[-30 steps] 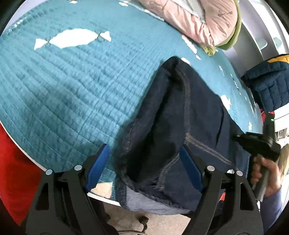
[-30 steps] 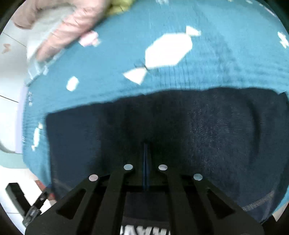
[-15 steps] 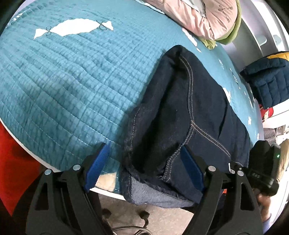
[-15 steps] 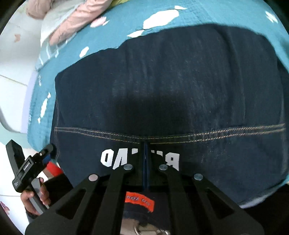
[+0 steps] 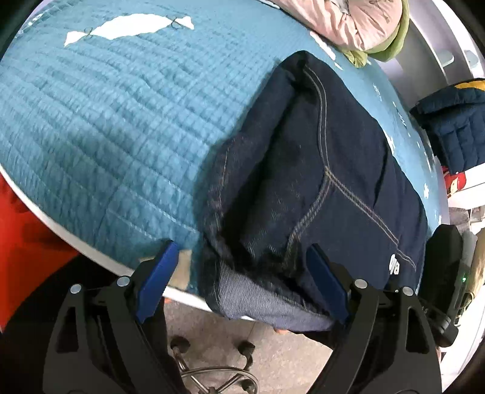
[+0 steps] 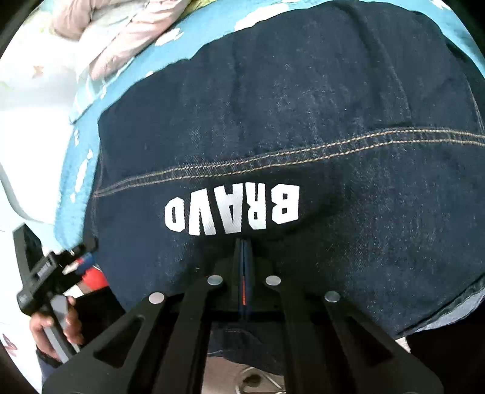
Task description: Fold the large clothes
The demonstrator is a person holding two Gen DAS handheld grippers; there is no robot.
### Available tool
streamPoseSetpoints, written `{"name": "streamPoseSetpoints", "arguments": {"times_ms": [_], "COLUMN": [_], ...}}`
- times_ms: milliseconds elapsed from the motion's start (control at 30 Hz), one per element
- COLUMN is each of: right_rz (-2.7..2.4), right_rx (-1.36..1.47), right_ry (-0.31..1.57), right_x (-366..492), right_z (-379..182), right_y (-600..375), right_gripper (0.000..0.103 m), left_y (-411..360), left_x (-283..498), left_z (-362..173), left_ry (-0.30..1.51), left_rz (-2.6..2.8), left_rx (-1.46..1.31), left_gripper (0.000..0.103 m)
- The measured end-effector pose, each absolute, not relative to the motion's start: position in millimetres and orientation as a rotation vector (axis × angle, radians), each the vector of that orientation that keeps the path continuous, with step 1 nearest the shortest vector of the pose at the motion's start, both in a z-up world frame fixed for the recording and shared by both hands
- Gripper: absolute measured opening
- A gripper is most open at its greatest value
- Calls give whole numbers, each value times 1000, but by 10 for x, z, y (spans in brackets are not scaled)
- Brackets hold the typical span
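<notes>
Jeans [image 5: 333, 169] lie folded on the teal quilt [image 5: 106, 121] at the bed's edge. Left gripper [image 5: 239, 278] jaws stand wide; right gripper [image 6: 243, 251] jaws are pressed together on the denim.

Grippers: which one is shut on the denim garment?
The right gripper: jaws pinched together on the dark denim garment below its BRAVO print. The left gripper is open.

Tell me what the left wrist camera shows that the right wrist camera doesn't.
Only the left wrist view shows the left tongs open around the jeans' folded corner, plus a navy puffer jacket. Only the right wrist view shows the white BRAVO print whole and the right tongs shut on the jeans. Both show the teal quilt and pink bedding.
</notes>
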State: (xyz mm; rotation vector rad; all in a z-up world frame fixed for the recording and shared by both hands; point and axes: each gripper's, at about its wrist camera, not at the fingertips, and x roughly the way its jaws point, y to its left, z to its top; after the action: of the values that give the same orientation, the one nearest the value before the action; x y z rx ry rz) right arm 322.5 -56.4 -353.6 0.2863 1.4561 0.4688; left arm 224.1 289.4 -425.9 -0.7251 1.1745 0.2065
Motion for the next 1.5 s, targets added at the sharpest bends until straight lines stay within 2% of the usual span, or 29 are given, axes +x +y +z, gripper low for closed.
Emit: {"name": "streamPoseSetpoints", "arguments": {"times_ms": [133,267,367,400,467,567,600,633,733,867,967,1033,1133,1333,1500], "right_rz": [485,489,505,514,525,545,546,553,586,676,750,800,862,873,896], "right_rx": [316,285,259,248,235,219,208,180,93,-33,-76,-101,-126,-159,-177], "right_ry": [1447,1443,1428,1423,1414,1403,1396,1381,1315,1188,1103,1053,1010,953,969], "right_x": [3182,3128,3073,3054,3002,2956,2939,2913,2825,2645,2504,2410,2314,2321,2410], "right_z": [-3493,-3441,-3379,-3361,-3327,-3304,-3292,-3261,-3160,-3004,-2928,-2890,-2879,-2927,-2994], "right_y": [-617,-575,-502,-470,-452,-406,-371,-337,-209,110,320,466,687,971,1154], "right_gripper": [3,6,14,20,23,24,25,25,26,28,38,49,57,62,62], "left_y": [2873,2876,2924,2929,2921,2933,2931,2916,2857,2863,2855,2824,2781,2664,2659], "left_x": [2192,2171,2123,2107,2092,2051,2038,2029,2043,2025,2025,2038,2088,2267,2357], "left_z": [-4239,-4267,-4304,-4303,-4296,-4293,-4301,-4307,-4238,-4112,-4008,-3903,-3744,-3462,-3495], "left_ry": [1162,1167,1160,1160,1159,1142,1132,1123,1112,1066,1040,1023,1005,986,1002], "left_rz": [231,219,243,244,240,215,186,169,152,118,90,67,29,-36,-63], "left_rx": [-717,-767,-834,-846,-843,-883,-912,-934,-899,-943,-967,-966,-966,-910,-924], "left_gripper": [70,68,68,67,64,49,36,28,22,19,19,19,19,18,18]}}
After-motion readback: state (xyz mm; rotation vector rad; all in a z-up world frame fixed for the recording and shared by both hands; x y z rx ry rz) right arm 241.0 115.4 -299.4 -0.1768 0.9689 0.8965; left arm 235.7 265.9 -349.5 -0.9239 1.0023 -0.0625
